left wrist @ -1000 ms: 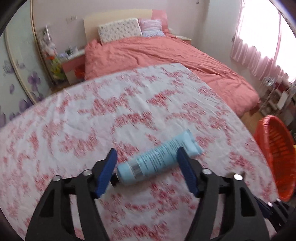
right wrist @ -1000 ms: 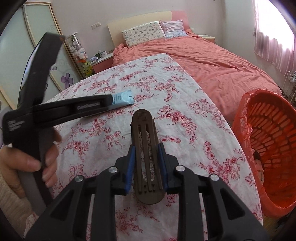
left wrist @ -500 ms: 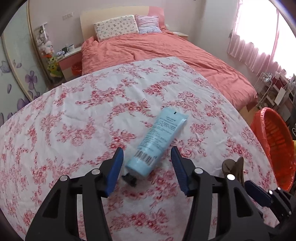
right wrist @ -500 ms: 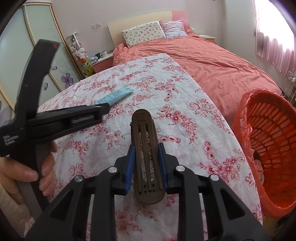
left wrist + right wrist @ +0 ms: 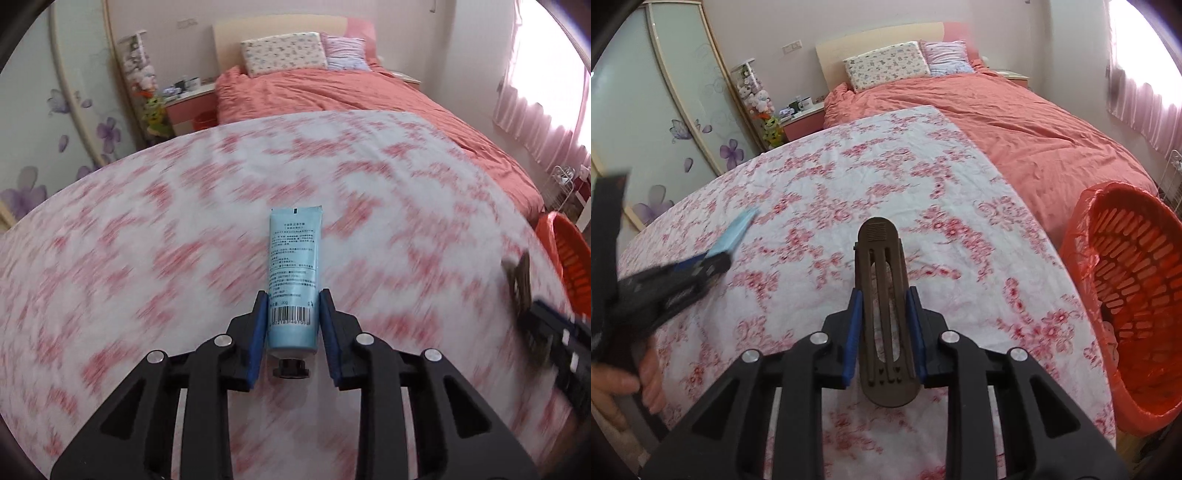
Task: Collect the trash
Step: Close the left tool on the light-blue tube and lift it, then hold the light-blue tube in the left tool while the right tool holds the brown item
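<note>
Since a second ago the light-blue cream tube (image 5: 294, 275) is turned from lying crosswise to pointing straight away, and the left gripper (image 5: 294, 317) — its jaws just closing — is now pinching the tube near its black cap, the blue pads pressing its sides. The tube's crimped end is pointing to twelve o'clock over the floral tablecloth (image 5: 147, 229). The right gripper (image 5: 884, 325) is clamping narrowly on a brown hair clip (image 5: 882, 295), upright between its pads. The orange trash basket (image 5: 1137, 295) is standing at three o'clock — beside the table's edge, with a pink bed (image 5: 1015, 122) beyond.
</note>
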### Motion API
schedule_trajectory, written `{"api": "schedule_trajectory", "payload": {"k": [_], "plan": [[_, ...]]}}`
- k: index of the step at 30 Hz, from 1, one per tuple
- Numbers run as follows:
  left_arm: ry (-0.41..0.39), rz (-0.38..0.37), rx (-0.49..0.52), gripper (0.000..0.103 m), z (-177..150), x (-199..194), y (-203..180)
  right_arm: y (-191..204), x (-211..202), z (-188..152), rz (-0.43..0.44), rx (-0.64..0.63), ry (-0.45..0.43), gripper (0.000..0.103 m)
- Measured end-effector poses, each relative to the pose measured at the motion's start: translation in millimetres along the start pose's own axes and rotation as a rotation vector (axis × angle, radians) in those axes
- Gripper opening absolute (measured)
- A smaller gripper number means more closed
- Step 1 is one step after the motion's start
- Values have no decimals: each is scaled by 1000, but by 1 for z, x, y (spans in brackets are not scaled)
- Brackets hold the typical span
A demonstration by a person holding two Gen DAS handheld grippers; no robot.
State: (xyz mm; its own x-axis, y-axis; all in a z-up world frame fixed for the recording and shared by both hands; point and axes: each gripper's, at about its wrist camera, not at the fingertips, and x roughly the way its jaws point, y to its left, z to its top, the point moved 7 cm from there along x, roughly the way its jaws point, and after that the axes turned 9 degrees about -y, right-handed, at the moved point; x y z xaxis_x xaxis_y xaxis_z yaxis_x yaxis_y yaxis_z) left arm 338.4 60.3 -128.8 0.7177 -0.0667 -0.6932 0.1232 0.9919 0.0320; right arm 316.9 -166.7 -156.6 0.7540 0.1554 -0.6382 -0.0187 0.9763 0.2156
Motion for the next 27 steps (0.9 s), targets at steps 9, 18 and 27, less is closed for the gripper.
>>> {"api": "schedule_trajectory", "payload": {"k": [9,18,27], "plan": [[-18,22,-45,32,-16,-16,21,12,9,5,-24,-22,3,28],[-34,40,-83,34,-18,-16,29,14,11,4,-52,-65,3,30],[-29,48,-80,46,-19,-15,29,13,12,1,-60,-63,18,41]]}}
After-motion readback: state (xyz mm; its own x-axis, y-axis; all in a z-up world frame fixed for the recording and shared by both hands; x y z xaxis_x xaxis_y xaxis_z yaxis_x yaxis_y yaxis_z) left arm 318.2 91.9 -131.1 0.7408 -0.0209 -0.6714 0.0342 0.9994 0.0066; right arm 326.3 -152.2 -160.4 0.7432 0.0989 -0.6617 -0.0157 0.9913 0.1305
